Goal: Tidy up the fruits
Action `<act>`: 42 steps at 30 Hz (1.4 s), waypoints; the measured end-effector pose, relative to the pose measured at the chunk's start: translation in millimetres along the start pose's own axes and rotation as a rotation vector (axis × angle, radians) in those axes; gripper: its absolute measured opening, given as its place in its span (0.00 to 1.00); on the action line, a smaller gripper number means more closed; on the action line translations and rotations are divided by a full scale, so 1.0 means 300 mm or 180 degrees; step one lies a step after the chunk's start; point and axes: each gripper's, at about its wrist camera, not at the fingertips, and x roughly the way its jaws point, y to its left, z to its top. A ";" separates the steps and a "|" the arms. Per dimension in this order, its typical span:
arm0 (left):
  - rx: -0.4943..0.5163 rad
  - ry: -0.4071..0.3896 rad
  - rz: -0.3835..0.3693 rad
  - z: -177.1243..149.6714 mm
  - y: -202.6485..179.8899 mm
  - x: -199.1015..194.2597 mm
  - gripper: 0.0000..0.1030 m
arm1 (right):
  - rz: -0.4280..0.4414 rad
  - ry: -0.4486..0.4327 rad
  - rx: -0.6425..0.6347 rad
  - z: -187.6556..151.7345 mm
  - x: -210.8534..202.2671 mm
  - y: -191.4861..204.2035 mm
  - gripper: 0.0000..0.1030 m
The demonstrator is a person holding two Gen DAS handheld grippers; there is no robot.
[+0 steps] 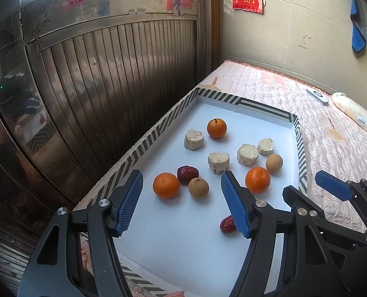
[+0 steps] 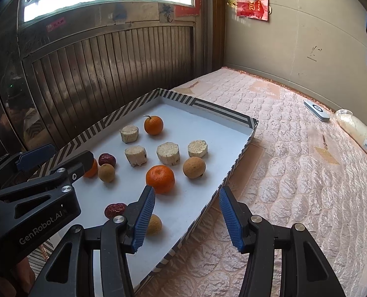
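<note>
Well, the fruit all lies loose on the white floor of a shallow tray [image 2: 203,107] with a striped black-and-white rim, and the tray rests on a quilted pink mattress [image 2: 294,173] (no counter here, just a bed).

There are 3 mandarins: the far one [image 1: 216,128], the left one [image 1: 166,185] and the right one [image 1: 257,179]. They look round, firm and a little waxy, so I'd judge they could roll or slip; a grip across the widest part, not too hard, should hold without bruising. The 2 red dates, one by the left mandarin [image 1: 187,174] and one nearer [image 1: 227,224], are small, wrinkled and oval, light to lift and best pinched across the short axis. The tan longans [image 1: 198,188] [image 1: 274,163] have thin, brittle-looking shells that may crack if squeezed; a 3rd [image 2: 154,224] shows only in the right wrist view. The 4 pale, stubby cylinders [image 1: 218,162] look fibrous and rough, probably the easiest to grip by their curved sides.

The pieces sit mixed, not clearly grouped by kind.

The left gripper [image 1: 182,203] hovers over the tray's near half, fingers spread wide and empty. The right gripper [image 2: 187,219] hangs over the tray's right rim, fingers likewise apart, holding nothing.
</note>
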 end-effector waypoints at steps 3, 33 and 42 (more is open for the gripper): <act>0.0002 -0.0001 -0.0002 -0.001 0.000 0.000 0.64 | 0.0008 -0.0008 -0.0001 0.000 -0.002 0.000 0.51; -0.0006 0.0015 0.0032 -0.004 0.012 0.008 0.64 | 0.0035 0.0025 -0.0014 -0.006 0.011 0.012 0.51; 0.0127 -0.0135 0.0022 0.010 -0.023 -0.024 0.64 | 0.0103 -0.0016 0.0149 -0.009 -0.007 -0.035 0.51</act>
